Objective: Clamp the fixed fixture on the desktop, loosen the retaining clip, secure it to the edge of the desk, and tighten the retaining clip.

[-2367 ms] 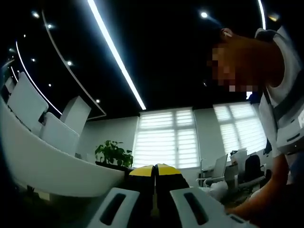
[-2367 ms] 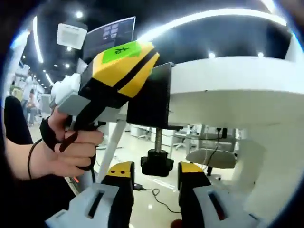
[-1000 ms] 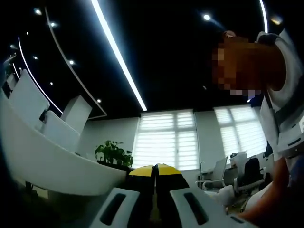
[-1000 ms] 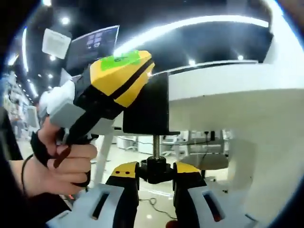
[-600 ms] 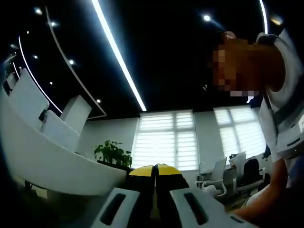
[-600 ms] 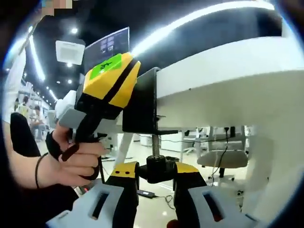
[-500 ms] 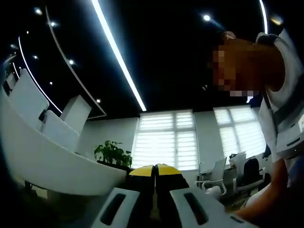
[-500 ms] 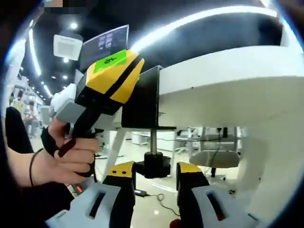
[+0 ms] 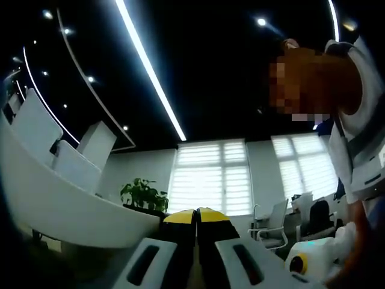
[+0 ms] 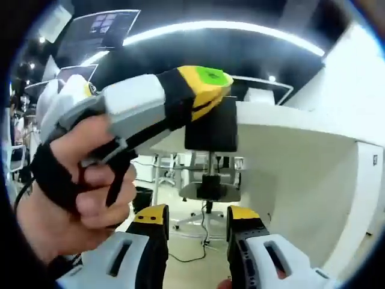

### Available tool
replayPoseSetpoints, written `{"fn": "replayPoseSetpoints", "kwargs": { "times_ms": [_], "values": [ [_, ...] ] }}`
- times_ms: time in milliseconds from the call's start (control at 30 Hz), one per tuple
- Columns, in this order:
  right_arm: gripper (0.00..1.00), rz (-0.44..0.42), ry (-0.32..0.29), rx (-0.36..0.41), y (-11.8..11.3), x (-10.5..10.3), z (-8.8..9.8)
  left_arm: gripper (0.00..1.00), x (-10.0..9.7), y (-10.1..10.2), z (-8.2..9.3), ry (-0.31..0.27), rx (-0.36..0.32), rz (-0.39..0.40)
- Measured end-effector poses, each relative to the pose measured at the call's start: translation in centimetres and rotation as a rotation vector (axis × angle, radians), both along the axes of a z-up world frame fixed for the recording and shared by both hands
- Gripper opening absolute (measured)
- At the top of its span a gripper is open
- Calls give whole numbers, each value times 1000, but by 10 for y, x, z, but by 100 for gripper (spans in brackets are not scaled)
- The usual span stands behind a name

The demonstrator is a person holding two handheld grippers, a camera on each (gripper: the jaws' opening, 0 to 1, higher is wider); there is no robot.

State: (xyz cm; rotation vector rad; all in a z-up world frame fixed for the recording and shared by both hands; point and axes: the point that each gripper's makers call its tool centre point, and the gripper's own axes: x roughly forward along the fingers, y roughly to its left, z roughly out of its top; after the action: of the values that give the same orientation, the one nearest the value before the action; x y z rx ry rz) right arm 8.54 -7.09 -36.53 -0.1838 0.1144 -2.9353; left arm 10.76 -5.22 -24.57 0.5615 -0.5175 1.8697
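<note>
Currently left hand-held gripper (image 10: 207,84) grips the fixture (image 10: 210,132) on the counter (image 10: 289,156) edge, jaws pressed together; right hand-held gripper (image 10: 198,226) gapes wide, apart from the clip (image 10: 210,185).

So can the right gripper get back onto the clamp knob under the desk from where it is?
Probably yes. The right gripper is open, and the knob sits straight ahead between its jaws with nothing between; the left gripper holds the bracket higher up.

No text can be read — the green label (image 10: 212,75) on the left gripper (image 10: 207,90) is too blurred to make out, and the ceiling-hung screen (image 10: 99,27) shows pale blocks too small to read.
</note>
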Motion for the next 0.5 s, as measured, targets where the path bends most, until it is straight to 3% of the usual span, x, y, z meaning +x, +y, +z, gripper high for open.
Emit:
{"fn": "replayPoseSetpoints", "kwargs": {
  "times_ms": [133,233,367,500],
  "values": [
    [38,-39,12,-36,8,-12,10,2,0,-2,1,1,8,-7],
    [37,-40,42,-7,6,-23,16,2,0,-1,1,4,9,-9],
    [29,-34,57,0,8,-31,21,2,0,-1,1,7,8,-8],
    [27,-27,111,140,9,-31,27,2,0,-2,1,7,10,-9]
  ]
}}
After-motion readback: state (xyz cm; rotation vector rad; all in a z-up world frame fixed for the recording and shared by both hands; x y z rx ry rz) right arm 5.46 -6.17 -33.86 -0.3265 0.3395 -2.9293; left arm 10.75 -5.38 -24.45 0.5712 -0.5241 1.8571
